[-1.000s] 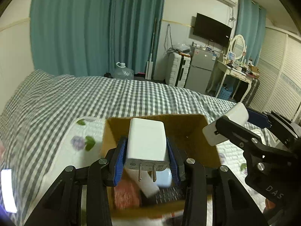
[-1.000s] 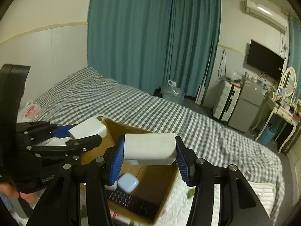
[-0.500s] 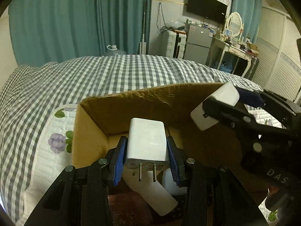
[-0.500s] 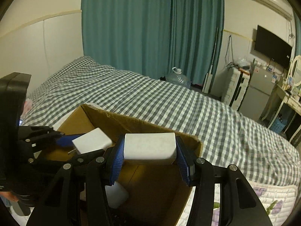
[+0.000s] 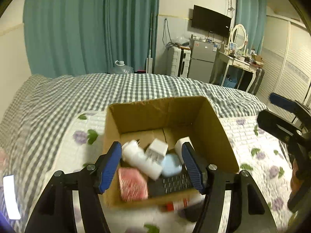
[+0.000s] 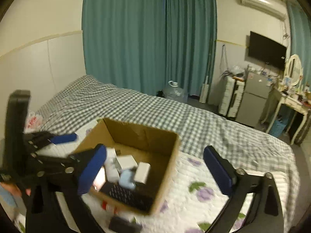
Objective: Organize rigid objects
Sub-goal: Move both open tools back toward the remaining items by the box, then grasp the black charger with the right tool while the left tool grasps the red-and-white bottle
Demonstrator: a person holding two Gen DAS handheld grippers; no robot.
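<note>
An open cardboard box (image 5: 206, 120) (image 6: 167, 155) sits on the bed. Inside lie white chargers (image 5: 156, 149) (image 6: 126, 162), a white block (image 5: 179, 145) (image 6: 142, 171), a pale blue case (image 5: 171, 167) (image 6: 126, 178), a pink item (image 5: 132, 183) and a black remote (image 5: 173, 184) (image 6: 126, 194). My left gripper (image 5: 152, 167) is open and empty above the box's near side. My right gripper (image 6: 155, 170) is open and empty, its jaws wide apart over the box. The right gripper also shows at the right of the left wrist view (image 5: 281, 116).
The box rests on a white floral quilt (image 5: 252, 145) over a grey checked bedspread (image 6: 155, 112). A red-and-white item (image 5: 180, 203) and a dark object (image 6: 124, 225) lie by the box's near side. A fridge, dresser and curtains stand beyond the bed.
Both grippers have opened and let go of their white chargers, which now lie in the box. Both grippers have drawn back and up from the box.
</note>
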